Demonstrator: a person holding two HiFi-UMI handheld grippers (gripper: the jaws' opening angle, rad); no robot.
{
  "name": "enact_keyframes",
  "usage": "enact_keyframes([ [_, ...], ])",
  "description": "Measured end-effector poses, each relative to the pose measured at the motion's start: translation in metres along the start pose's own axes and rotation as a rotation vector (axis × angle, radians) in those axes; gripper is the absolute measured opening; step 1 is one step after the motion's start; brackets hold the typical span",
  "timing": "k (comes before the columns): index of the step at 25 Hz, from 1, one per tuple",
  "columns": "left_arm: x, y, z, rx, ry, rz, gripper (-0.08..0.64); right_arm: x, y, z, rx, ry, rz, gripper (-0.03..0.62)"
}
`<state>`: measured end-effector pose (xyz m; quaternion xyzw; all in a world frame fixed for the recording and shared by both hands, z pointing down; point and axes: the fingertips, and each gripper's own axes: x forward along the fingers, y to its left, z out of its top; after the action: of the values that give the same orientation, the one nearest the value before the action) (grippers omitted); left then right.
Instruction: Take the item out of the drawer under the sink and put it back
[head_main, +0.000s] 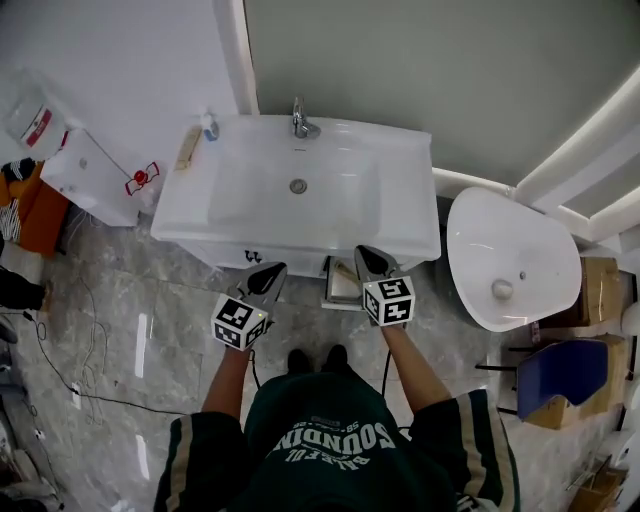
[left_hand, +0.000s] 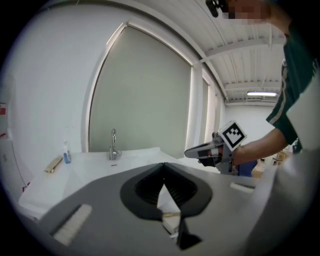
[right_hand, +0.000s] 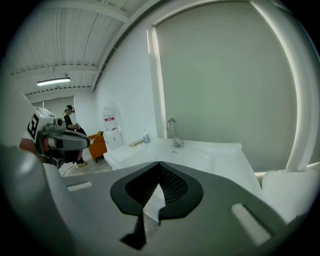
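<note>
left tongs (head_main: 272, 270), right tongs (head_main: 366, 254): both clenched, empty, held level at sink (head_main: 400, 170) front, seemingly clear of work. drawer (head_main: 343, 286) below: ajar; item probably inside, not clearly made out.

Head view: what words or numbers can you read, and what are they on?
"SOUNDIN": on the person's dark green shirt, upside down; the smaller line beside it is too blurred to read.
Red label on the white water dispenser: too small to read.
Black mark on the sink cabinet: too small to read.
</note>
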<state>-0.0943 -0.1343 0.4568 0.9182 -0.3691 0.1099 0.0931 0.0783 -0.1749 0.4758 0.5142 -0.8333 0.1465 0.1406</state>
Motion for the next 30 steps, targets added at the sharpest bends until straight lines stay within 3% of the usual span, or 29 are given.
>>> enact_keyframes([
  [5,-0.004,0.013,0.045,0.056,-0.075,0.013,0.049,-0.024,0.014,0.075,-0.031,-0.166,0.009,0.002],
  [10,-0.014,0.021,0.058,0.078,-0.102,0.023,0.049,-0.043,0.031,0.107,-0.053,-0.270,0.016,0.002],
  [15,-0.020,0.024,0.057,0.064,-0.109,0.024,0.049,-0.050,0.044,0.115,-0.077,-0.318,0.016,0.002],
  [30,-0.033,0.031,0.057,0.052,-0.122,0.032,0.049,-0.045,0.053,0.102,-0.074,-0.300,0.018,0.002],
])
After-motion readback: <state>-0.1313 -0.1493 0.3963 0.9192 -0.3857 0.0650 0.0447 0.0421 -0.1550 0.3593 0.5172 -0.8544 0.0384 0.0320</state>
